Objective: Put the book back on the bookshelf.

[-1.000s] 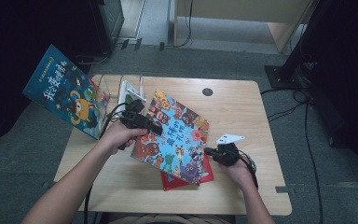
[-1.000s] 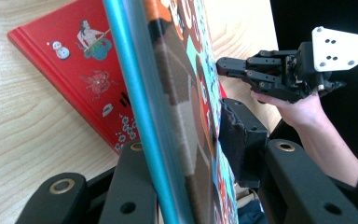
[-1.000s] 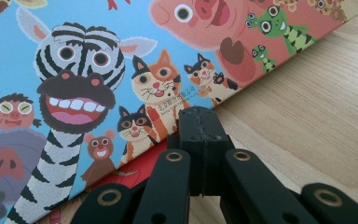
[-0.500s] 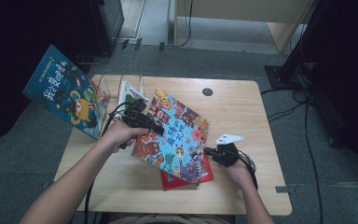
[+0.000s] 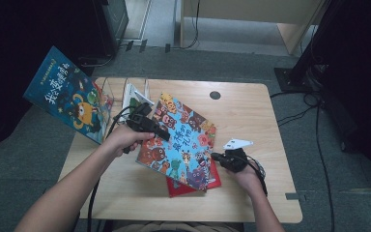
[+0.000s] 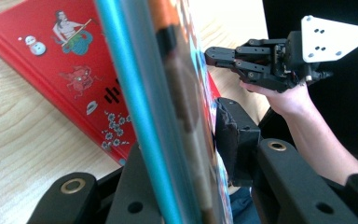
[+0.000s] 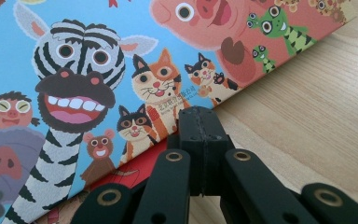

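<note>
Since the earlier frames almost nothing has shifted on the table; both hands sit where they were, and my left gripper (image 5: 160, 134) has just been closing its jaws a little further on the animal picture book (image 5: 181, 140) that stands between them. From the high view I see that book lying tilted across the middle of the wooden table (image 5: 251, 116), its near-right corner over a red book (image 5: 193, 186), with my right gripper (image 5: 216, 156) at its right edge. My left gripper view gives me what that one cannot: the book edge-on, its teal edge (image 6: 135, 107) running up between my jaws, which pinch it, and the red book's cover (image 6: 70, 70) flat on the wood beneath. My right gripper view shows its jaws pressed together with nothing between them, the tips just at the book's edge by the cartoon cats; whether they touch it I cannot tell. A dark blue book (image 5: 67, 99) leans at the far left of the table, past its edge. Beside it stands a clear rack (image 5: 135, 94), hard to make out.
</note>
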`<action>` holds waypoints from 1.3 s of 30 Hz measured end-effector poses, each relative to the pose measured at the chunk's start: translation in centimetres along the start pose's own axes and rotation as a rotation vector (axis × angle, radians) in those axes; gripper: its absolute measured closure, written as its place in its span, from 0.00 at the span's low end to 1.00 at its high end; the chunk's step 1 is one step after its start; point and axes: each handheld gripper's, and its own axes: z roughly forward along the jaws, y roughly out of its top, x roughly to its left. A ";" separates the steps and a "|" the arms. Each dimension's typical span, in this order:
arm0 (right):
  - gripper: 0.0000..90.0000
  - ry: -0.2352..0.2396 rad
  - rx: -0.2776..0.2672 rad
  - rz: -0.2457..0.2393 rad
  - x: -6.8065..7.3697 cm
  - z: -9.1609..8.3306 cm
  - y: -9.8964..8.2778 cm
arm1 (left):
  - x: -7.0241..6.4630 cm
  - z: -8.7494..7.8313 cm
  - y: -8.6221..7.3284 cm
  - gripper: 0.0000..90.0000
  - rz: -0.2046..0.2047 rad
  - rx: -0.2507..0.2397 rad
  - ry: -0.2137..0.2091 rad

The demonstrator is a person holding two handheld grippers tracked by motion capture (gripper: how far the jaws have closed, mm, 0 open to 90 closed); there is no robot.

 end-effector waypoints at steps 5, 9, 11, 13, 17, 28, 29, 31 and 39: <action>1.00 -0.001 0.000 -0.003 0.0 0.0 0.0 | 0.1 -0.1 -0.1 0.83 -0.018 -0.016 -0.025; 1.00 0.000 0.001 -0.005 0.0 0.0 0.0 | -0.1 -0.1 -0.1 0.84 -0.021 -0.017 -0.034; 1.00 0.000 0.001 -0.007 0.0 0.0 0.0 | -0.4 -0.1 -0.2 0.84 -0.002 -0.020 -0.026; 1.00 0.001 0.002 -0.008 0.0 0.0 0.0 | -0.6 -0.1 -0.2 0.84 0.009 -0.023 -0.021; 1.00 0.002 0.001 -0.010 -0.1 0.0 0.0 | -0.8 -0.1 -0.2 0.83 -0.009 -0.013 -0.006; 1.00 0.004 -0.002 -0.013 -0.1 0.0 0.0 | -0.3 -0.2 0.2 0.86 -0.119 0.019 -0.043; 1.00 0.005 0.000 -0.010 -0.1 0.0 0.0 | -0.4 -0.2 0.2 0.87 -0.117 0.017 -0.049; 1.00 0.006 0.000 -0.006 -0.1 0.0 0.0 | -0.5 -0.2 0.4 0.87 -0.123 0.028 -0.049; 0.73 -0.009 0.008 0.028 -1.0 -0.1 -0.3 | -0.8 -0.2 0.8 0.89 -0.163 0.042 -0.063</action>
